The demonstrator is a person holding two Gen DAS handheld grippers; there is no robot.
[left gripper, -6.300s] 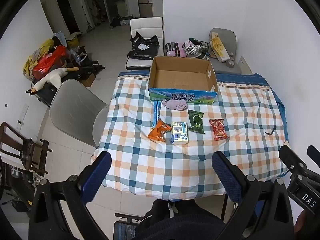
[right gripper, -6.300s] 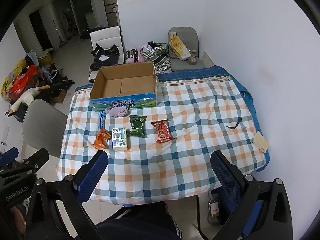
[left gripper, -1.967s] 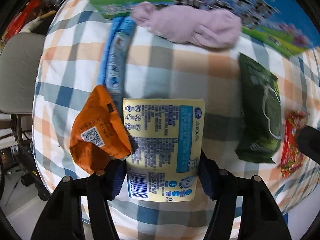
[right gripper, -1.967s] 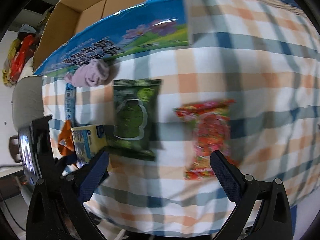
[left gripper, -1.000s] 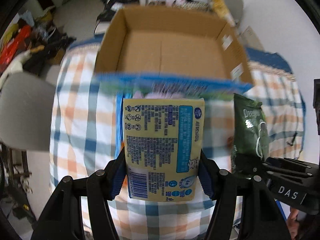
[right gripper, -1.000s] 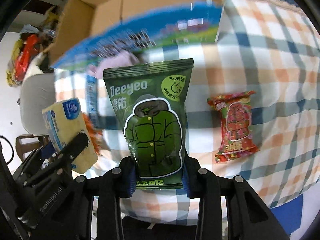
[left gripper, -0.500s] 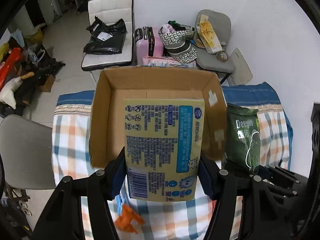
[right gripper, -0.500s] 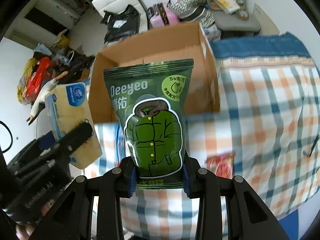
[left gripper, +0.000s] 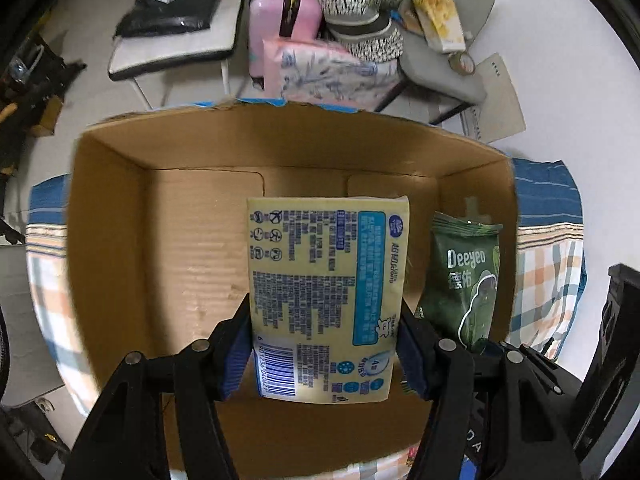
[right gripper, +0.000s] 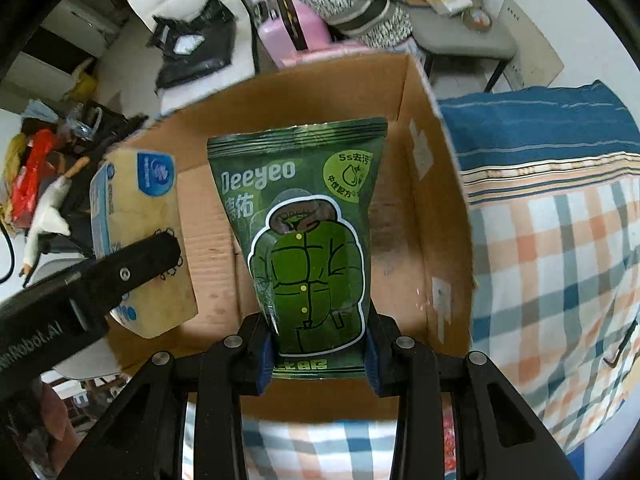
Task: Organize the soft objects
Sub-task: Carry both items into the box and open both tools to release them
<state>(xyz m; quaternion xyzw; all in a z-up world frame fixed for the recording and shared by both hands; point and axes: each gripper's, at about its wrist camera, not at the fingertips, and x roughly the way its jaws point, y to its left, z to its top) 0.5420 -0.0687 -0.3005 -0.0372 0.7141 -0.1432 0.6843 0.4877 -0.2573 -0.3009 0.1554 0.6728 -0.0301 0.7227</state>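
My left gripper (left gripper: 324,344) is shut on a yellow tissue pack (left gripper: 324,288) and holds it over the open cardboard box (left gripper: 192,248). My right gripper (right gripper: 320,344) is shut on a green Deeyeo wipes pack (right gripper: 308,232) and holds it over the right part of the same box (right gripper: 420,200). The green pack also shows in the left wrist view (left gripper: 464,276), and the yellow pack shows in the right wrist view (right gripper: 136,240) with the left gripper's arm across it. The box floor is bare cardboard.
The box stands on a table with a checked cloth (right gripper: 560,248). Behind the table are a white chair with black bags (left gripper: 176,12), a pink suitcase (left gripper: 280,20) and a grey chair with clutter (left gripper: 440,40). The white wall is at the right.
Both grippers have moved forward and lower with their packs, from in front of the box to above its inside. The box now fills both views.
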